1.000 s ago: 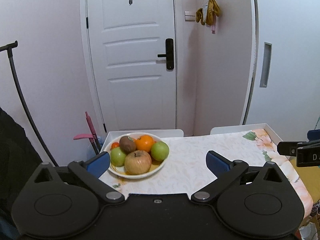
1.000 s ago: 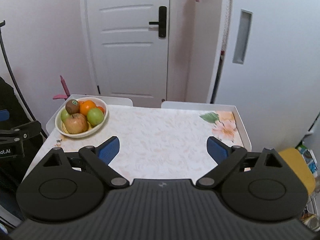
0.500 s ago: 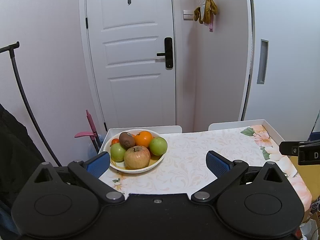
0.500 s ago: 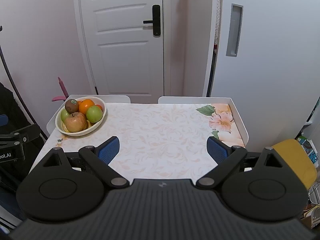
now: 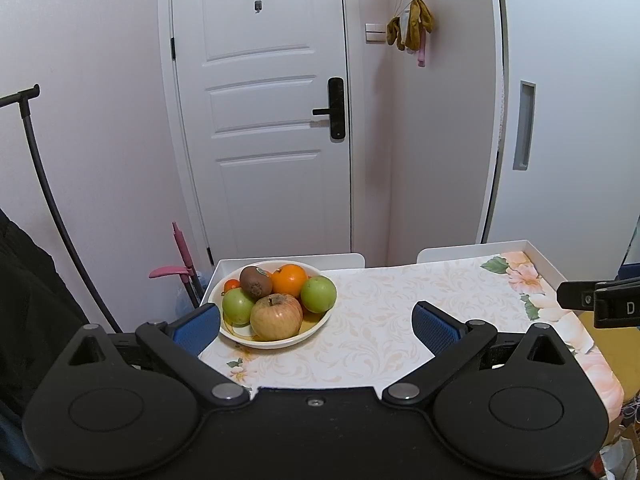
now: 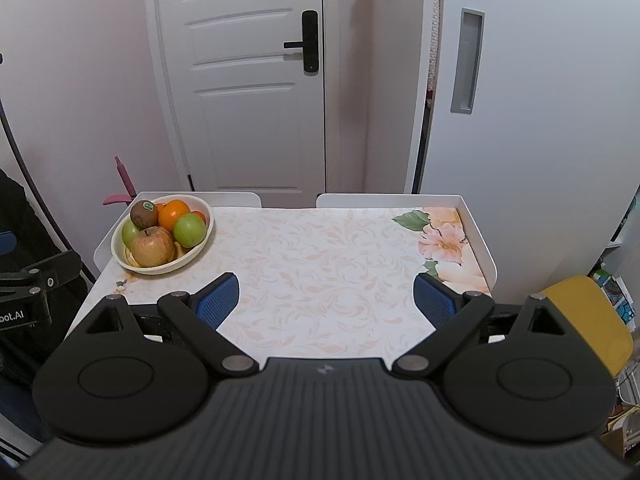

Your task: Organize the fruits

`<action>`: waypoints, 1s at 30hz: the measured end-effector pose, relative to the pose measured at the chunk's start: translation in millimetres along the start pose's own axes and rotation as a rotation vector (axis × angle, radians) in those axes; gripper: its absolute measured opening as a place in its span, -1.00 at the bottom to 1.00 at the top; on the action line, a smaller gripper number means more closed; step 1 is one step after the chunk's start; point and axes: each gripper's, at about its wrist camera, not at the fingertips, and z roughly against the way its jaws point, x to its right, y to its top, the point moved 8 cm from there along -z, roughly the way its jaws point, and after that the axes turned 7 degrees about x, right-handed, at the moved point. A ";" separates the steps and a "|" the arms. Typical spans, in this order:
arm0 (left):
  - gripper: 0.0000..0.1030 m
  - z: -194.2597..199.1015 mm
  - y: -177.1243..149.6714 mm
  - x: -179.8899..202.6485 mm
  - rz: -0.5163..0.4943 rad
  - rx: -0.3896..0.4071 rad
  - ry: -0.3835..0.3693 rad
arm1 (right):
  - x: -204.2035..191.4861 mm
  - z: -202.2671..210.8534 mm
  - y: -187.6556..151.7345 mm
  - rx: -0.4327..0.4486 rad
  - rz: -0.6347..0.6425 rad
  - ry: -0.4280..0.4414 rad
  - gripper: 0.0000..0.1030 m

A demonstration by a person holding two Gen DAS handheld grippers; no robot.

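Observation:
A white bowl (image 5: 264, 340) (image 6: 160, 269) stands at the table's far left corner, piled with fruit. In it lie a brown kiwi (image 5: 256, 282) (image 6: 144, 214), an orange (image 5: 289, 280) (image 6: 174, 213), two green apples (image 5: 318, 294) (image 5: 237, 306), a yellowish-red apple (image 5: 277, 317) (image 6: 153, 246) and a small red fruit (image 5: 231, 285). My left gripper (image 5: 314, 326) is open, just short of the bowl, holding nothing. My right gripper (image 6: 326, 300) is open and empty over the near middle of the table, well right of the bowl.
The table (image 6: 320, 264) has a floral cloth and a white raised rim (image 6: 478, 232). Behind it are a white door (image 5: 260, 120) and a sliding door (image 6: 520, 80). A yellow chair (image 6: 588, 320) sits at the right, a black rack pole (image 5: 44, 184) at the left.
Both grippers have drawn back and tilted a little, so the bowl sits lower and more central in each view. Both stay open and the fruit has not moved.

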 end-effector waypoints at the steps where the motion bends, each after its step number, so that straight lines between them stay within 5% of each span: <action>1: 1.00 -0.2 0.2 -0.1 0.001 0.001 -0.001 | 0.2 -0.1 0.1 0.001 0.000 0.000 1.00; 30: 1.00 -1.7 3.6 -0.2 0.018 0.013 -0.010 | -1.3 -4.0 -1.8 -0.015 -0.016 -0.010 1.00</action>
